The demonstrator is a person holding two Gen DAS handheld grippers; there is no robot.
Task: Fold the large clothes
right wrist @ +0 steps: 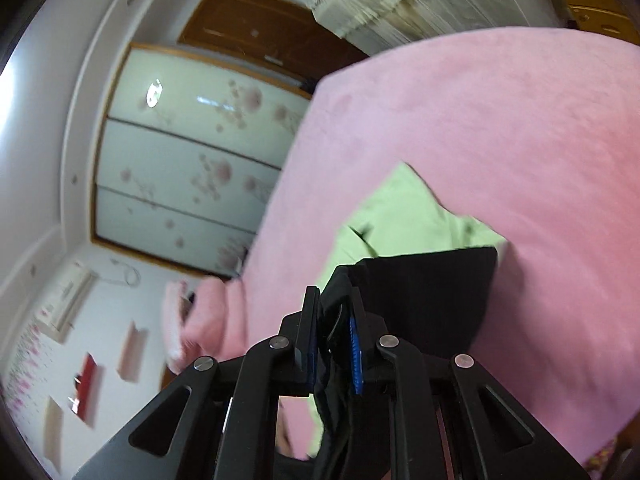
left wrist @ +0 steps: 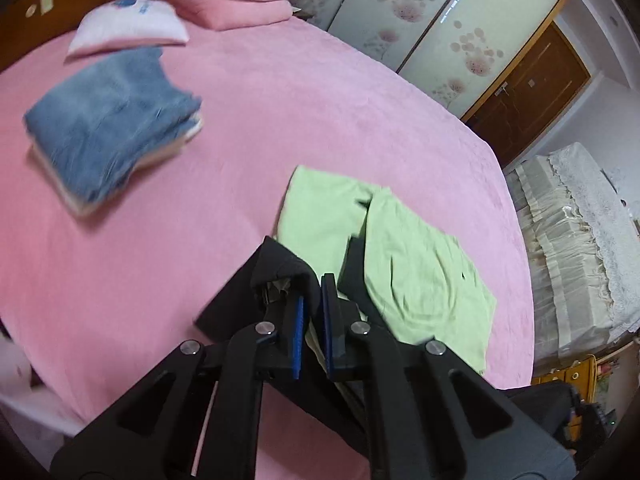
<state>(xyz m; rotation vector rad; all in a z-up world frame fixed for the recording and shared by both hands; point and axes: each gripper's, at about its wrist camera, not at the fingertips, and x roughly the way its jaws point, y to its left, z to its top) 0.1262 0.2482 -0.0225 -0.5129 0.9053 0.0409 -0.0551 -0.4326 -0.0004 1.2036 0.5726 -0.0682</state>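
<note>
We hold the black cloth garment (right wrist: 432, 292) in both the left tongs (left wrist: 313, 304) and right tongs (right wrist: 334, 312), each pinched narrow on an edge. It hangs just above the pale green garment (left wrist: 416, 272) on the pink bed (left wrist: 280, 128), stretched between us.

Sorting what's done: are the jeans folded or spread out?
Folded. The jeans lie as a compact stacked rectangle on the bed, layered edges showing at one side, below a pillow.
</note>
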